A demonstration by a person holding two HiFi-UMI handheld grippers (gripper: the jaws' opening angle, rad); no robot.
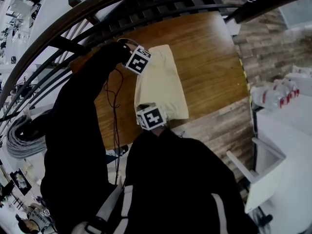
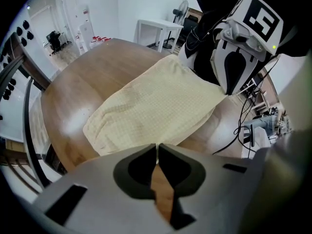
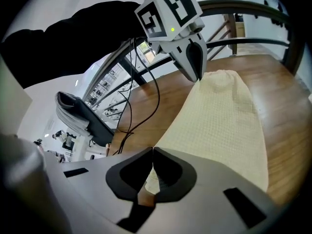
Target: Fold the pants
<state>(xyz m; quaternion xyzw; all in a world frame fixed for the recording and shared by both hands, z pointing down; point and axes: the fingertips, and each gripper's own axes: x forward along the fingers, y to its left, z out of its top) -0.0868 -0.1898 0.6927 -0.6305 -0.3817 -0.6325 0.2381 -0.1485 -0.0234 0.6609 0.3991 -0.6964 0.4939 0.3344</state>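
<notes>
Soft, light and likely limp, the pants (image 1: pixel 161 84) on the bench (image 1: pixel 209 57) are stretched between the jaws of the left gripper (image 2: pixel 157 146) and right gripper (image 3: pixel 152 150), each pair closed on a corner

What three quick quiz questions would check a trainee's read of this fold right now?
1. True or false: the pants lie on the floor.
2. Which gripper holds the pants' far end on the wooden table, seen from the head view? A: left gripper. B: right gripper.
3. Fill in: both grippers' jaws are ___ on the fabric.
Key: 1 false; 2 A; 3 shut.
</notes>
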